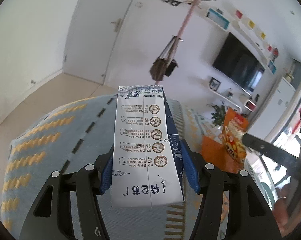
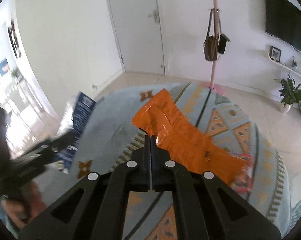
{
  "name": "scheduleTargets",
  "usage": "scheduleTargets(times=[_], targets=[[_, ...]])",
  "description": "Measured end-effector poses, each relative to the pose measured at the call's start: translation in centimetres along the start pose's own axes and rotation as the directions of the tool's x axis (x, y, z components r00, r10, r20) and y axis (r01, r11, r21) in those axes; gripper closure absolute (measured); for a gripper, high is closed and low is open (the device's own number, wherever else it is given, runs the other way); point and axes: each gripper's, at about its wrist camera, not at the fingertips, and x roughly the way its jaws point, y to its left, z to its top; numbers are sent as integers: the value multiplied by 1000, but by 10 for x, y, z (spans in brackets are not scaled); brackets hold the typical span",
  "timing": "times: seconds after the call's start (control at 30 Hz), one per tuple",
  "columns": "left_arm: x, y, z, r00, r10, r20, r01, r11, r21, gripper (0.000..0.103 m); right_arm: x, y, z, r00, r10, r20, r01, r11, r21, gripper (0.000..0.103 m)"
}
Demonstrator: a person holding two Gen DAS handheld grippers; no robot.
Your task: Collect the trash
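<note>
Orange snack wrapper (image 2: 176,132) hangs pinched in my right gripper (image 2: 151,140), jaws fully together on its edge; my left gripper (image 1: 148,160) clamps the milk carton (image 1: 144,146), both above the patterned rug (image 1: 50,140).

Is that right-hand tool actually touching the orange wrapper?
Touching. The right wrist view shows the right tool with its jaws shut, pinching the edge of the orange wrapper, which hangs lifted above the rug.

obstacle: coat stand (image 2: 214,40) beyond rug (image 2: 114,120) | free: bare floor (image 2: 142,80) toward door (image 2: 138,24)
</note>
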Motion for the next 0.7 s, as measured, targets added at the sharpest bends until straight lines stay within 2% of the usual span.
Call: scheduleTargets(times=[0.23,0.37,0.43,0.53,0.7], targets=[[-28,-58,-8,994,-104,26,100,986,137,46,-74,-24,-14,995,41,93,-49,996,76,103],[-42,-76,-18,990,-139,36,133,981,144,46,-110,-40,-30,990,75,120,-90,988,128,103],[-46,-81,-25,987,-155,32,149,979,137,46,-118,-47,-39,990,79,118,-97,983,153,103],[-47,-89,-37,988,-156,20,151,978,145,46,-128,-53,-54,993,45,107,-63,984,165,103],[-35,-87,-54,992,-128,9,125,980,156,46,-119,-66,-68,999,27,39,-33,984,175,103]])
